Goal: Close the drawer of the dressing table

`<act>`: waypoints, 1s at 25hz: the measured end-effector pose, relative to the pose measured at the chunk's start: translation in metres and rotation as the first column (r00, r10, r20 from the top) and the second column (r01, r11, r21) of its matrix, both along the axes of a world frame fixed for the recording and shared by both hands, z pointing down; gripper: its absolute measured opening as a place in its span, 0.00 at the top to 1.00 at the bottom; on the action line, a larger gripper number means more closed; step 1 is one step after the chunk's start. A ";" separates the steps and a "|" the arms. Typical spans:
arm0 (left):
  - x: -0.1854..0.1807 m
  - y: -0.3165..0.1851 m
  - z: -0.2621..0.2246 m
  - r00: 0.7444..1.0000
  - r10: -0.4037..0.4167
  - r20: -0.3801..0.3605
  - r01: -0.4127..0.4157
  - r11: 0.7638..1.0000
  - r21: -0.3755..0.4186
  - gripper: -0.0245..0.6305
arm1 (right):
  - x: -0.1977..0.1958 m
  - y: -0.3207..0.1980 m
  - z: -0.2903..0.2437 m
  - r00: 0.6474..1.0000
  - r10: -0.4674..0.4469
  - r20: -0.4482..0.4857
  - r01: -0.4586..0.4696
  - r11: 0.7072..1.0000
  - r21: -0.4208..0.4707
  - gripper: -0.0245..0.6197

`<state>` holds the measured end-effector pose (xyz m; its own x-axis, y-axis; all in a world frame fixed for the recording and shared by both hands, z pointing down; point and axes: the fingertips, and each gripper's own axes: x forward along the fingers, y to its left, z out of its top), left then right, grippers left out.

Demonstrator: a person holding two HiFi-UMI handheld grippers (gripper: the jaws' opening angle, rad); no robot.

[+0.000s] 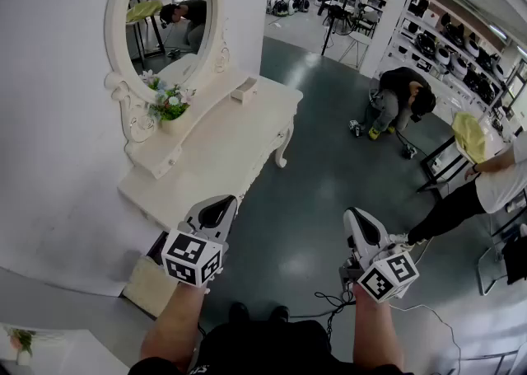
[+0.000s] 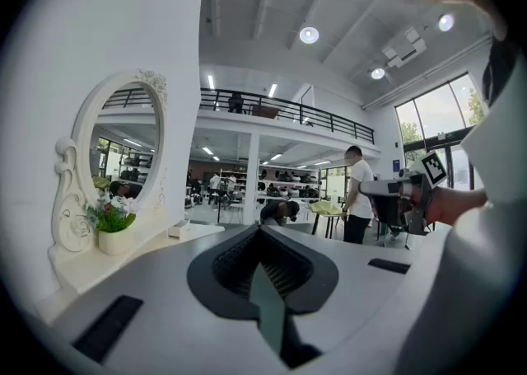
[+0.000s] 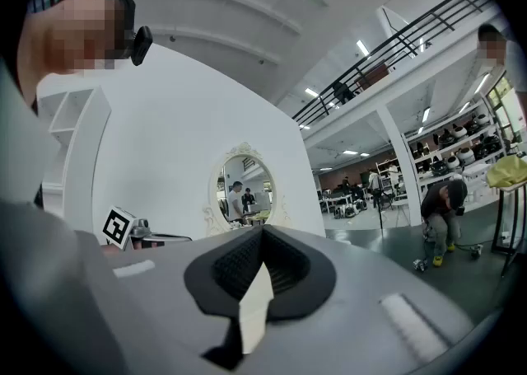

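Head view: left gripper (image 1: 219, 202) and right gripper (image 1: 356, 217), fingers together, near dressing table (image 1: 239, 141) edge.

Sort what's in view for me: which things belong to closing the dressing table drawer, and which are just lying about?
For the job:
- dressing table
- left gripper, fingers shut, empty
- right gripper, fingers shut, empty

Just lying about:
- flower pot and small box on the dressing table
- cable
- crouching person
- shelves
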<state>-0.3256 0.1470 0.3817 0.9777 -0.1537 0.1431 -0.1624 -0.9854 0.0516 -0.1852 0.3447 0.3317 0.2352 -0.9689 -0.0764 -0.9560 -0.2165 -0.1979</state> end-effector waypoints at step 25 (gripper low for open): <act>0.064 0.089 -0.007 0.993 -0.112 0.039 0.109 0.992 0.067 0.96 | 0.063 0.102 0.022 0.996 -0.058 0.067 0.056 0.998 0.024 0.95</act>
